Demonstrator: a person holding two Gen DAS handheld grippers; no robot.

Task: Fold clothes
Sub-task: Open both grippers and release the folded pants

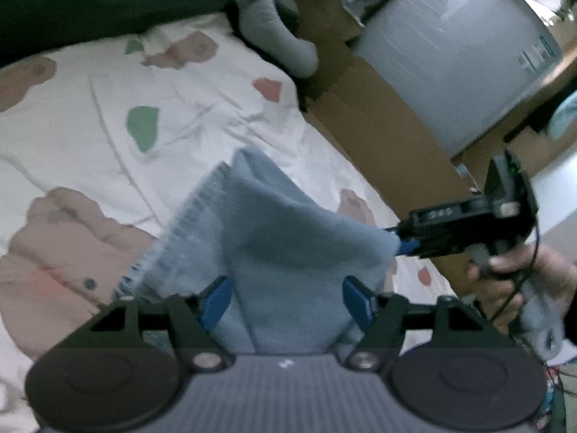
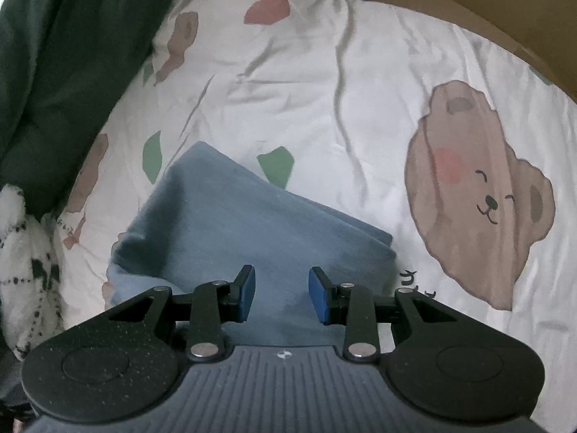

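The blue garment (image 2: pixel 230 231) lies bunched and partly doubled over on the bear-print bedsheet (image 2: pixel 378 83), a ribbed hem showing along one edge in the left wrist view. The step in hand looks like resetting the grip so the next fold can be laid; to do it well, each set of tongs should probably take a clean corner or edge rather than a mid-cloth bunch, lift only enough to clear the sheet, and carry the layer over so the edges line up before pressing it flat. The left tongs (image 1: pixel 285 301) stand wide apart, the cloth running up between the blue pads without either pad pressing on it, so it has hold of nothing. The right tongs (image 2: pixel 282 296) sit roughly half open right over the near edge of the garment; from its own camera the pads show a clear gap with cloth beneath, not pinched. In the left view the same tongs, in a person's hand (image 1: pixel 519 281), has its tip at the cloth's far corner, and whether it nips that corner I cannot tell for sure. A cardboard box (image 1: pixel 375 115) stands beside the bed.
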